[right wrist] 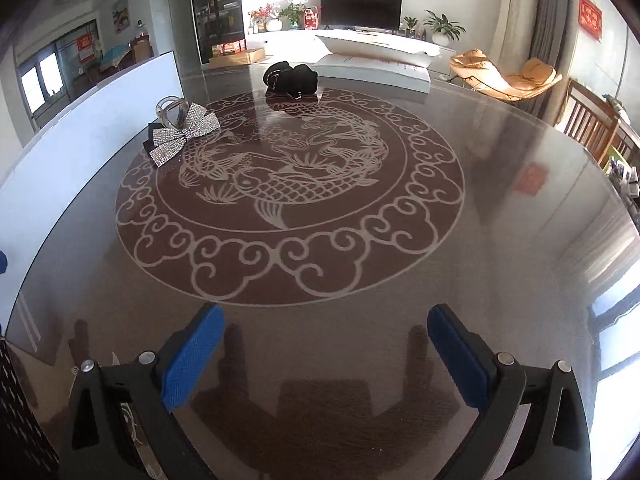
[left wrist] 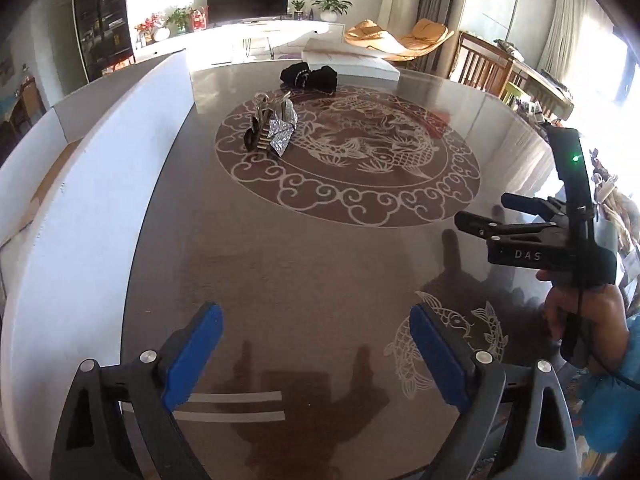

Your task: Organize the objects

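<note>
A rhinestone bow hair clip (left wrist: pixel 282 134) (right wrist: pixel 185 136) lies on the glass table (left wrist: pixel 304 264) (right wrist: pixel 320 288), at the far left of its fish medallion. A clear claw clip (right wrist: pixel 172 114) (left wrist: pixel 266 102) leans against the bow. Farther back sits a bundle of black hair accessories (left wrist: pixel 310 77) (right wrist: pixel 292 77). My left gripper (left wrist: pixel 316 356) hovers open over bare glass near the front edge, nothing between its blue pads (left wrist: pixel 196 354). My right gripper (right wrist: pixel 326 360) (left wrist: pixel 482 210) is open too and holds nothing. A hand carries it at the right of the left wrist view.
A white board (left wrist: pixel 104 152) (right wrist: pixel 100 92) stands along the table's left edge. A flat white box (left wrist: pixel 352 62) (right wrist: pixel 376 66) rests at the far edge behind the black bundle. Wooden chairs (left wrist: pixel 480 64) stand to the right of the table.
</note>
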